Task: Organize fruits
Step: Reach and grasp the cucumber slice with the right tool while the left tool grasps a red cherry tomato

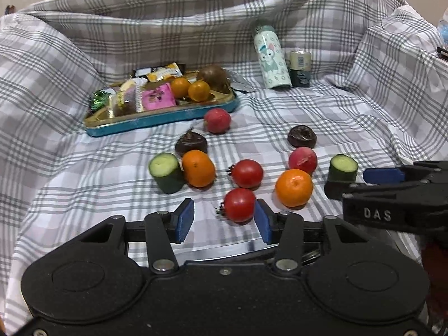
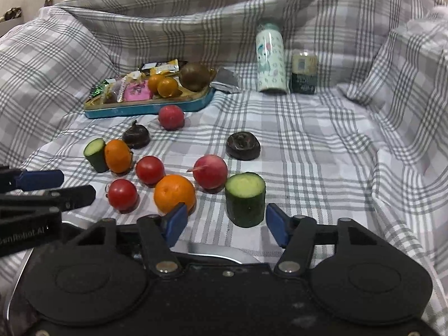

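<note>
Two black two-finger grippers with blue pads worked low over a grey-and-white checked cloth (image 1: 322, 117), and the long blue-rimmed metal tray (image 1: 156, 120) at the back served as the landmark. The left gripper (image 1: 224, 219) stood with its jaws spread; a round red tomato (image 1: 239, 204) lay between them, close against the right pad, with a gap to the left pad. The right gripper (image 2: 225, 224) was likewise spread, with a stubby upright green cucumber piece (image 2: 245, 198) between its fingers, neither pad touching it. Just beside that piece, on the side toward the tray, sat a bright orange mandarin (image 2: 174, 194) and a pinkish-red radish (image 2: 210, 171).

Nearer the tray lay a second red tomato (image 1: 247, 173), another orange mandarin (image 1: 198, 168) touching a second cut cucumber piece (image 1: 166, 172), a dark brown water chestnut (image 1: 191, 144) and a second radish (image 1: 217, 120) just in front of the tray's rim. A second dark chestnut (image 1: 302, 137) rested well apart from the tray, to its right.

Inside the tray were wrapped snacks (image 1: 131, 99), two small orange fruits (image 1: 190, 89) and a brown round fruit (image 1: 211, 77). Well to the right of the tray stood a pale patterned bottle (image 1: 270, 58) beside a dark can (image 1: 300, 68).
</note>
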Tool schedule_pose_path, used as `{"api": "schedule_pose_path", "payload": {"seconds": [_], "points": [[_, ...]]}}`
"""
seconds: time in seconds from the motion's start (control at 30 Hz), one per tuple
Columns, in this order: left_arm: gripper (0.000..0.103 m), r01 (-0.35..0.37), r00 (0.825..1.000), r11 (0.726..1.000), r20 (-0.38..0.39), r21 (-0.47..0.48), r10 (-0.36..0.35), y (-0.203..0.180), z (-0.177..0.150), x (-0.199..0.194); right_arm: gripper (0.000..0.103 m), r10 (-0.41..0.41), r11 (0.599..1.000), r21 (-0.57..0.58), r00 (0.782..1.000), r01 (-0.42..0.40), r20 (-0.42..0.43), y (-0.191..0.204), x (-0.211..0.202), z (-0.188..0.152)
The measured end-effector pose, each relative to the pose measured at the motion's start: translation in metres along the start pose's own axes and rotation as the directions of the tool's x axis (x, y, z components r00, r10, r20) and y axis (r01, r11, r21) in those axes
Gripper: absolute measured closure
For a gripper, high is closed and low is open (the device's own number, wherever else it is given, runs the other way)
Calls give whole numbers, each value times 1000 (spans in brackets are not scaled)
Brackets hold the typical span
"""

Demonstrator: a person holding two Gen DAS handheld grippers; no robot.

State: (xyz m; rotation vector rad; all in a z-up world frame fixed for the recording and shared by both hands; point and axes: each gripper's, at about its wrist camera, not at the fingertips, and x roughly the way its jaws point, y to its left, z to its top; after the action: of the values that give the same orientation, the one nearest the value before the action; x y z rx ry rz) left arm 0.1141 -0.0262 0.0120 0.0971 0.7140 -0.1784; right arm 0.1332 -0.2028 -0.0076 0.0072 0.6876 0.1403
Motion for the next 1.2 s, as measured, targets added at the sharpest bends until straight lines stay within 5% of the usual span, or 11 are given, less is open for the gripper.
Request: {"api": "schedule_pose_path", "payload": {"seconds": [0.57, 1.2], "points": [[49, 68, 998, 998, -5, 17, -68, -4, -8, 29, 43, -39, 999, 13, 999, 38, 21, -8, 19, 1], [49, 107, 994, 984, -19, -145, -111, 19, -2, 48, 43, -43, 999, 28, 999, 42, 4, -7, 34, 3]]}}
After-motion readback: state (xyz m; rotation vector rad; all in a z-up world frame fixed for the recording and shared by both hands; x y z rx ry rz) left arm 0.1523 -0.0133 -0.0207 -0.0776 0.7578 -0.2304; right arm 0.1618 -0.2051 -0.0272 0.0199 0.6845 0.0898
